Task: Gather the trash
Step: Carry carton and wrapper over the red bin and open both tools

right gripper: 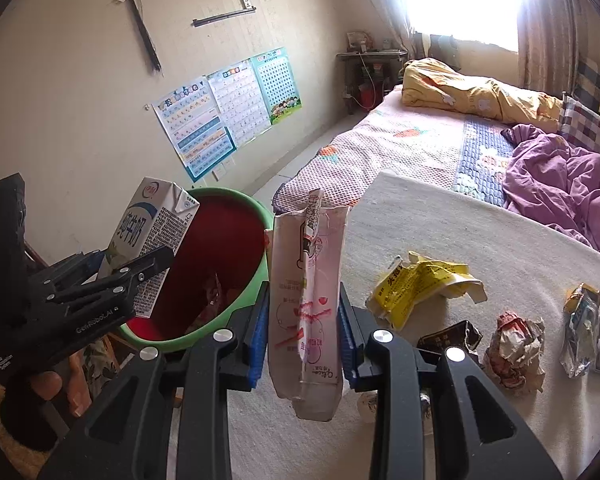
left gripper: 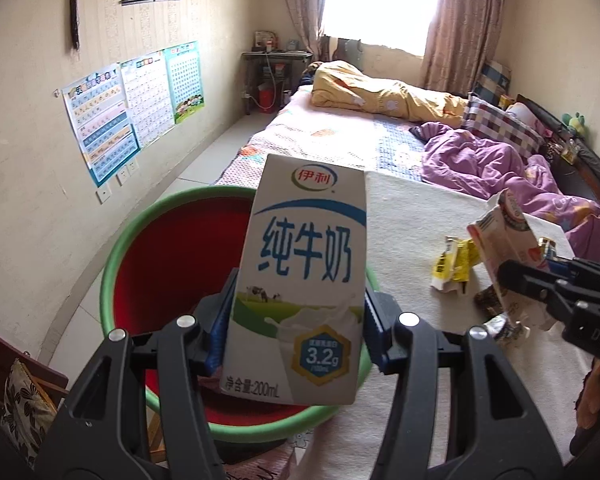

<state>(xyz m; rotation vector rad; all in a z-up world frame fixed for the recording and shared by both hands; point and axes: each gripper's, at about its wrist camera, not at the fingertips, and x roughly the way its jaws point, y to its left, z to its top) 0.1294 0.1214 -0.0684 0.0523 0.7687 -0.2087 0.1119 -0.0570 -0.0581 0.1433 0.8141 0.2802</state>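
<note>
milk carton [left gripper: 300,280] is white and blue, 200ml pure milk, green pasture and a 3.2g badge on the front, top folds intact, upright. left gripper [left gripper: 296,332] pinches it low on both sides with its blue pads [left gripper: 216,332], holding it over the near rim of the trash bucket [left gripper: 140,232], which is red inside with a green rim and has some wrappers at the bottom. right gripper [right gripper: 305,332] is clamped on a flattened pink-and-white pouch [right gripper: 308,296], torn open at the top, print upside down, held upright just right of the bucket over the edge of the beige mat [right gripper: 440,224]. on the mat, right of the pouch: crumpled yellow wrapper [right gripper: 420,284], small dark packet [right gripper: 452,338], balled red-white paper [right gripper: 514,346], crushed blue-yellow foil pack [right gripper: 580,324]. behind, a bed [left gripper: 340,128] with purple quilt [left gripper: 500,164] and yellow quilt [left gripper: 380,92], learning posters [left gripper: 132,100] on the left wall.
</note>
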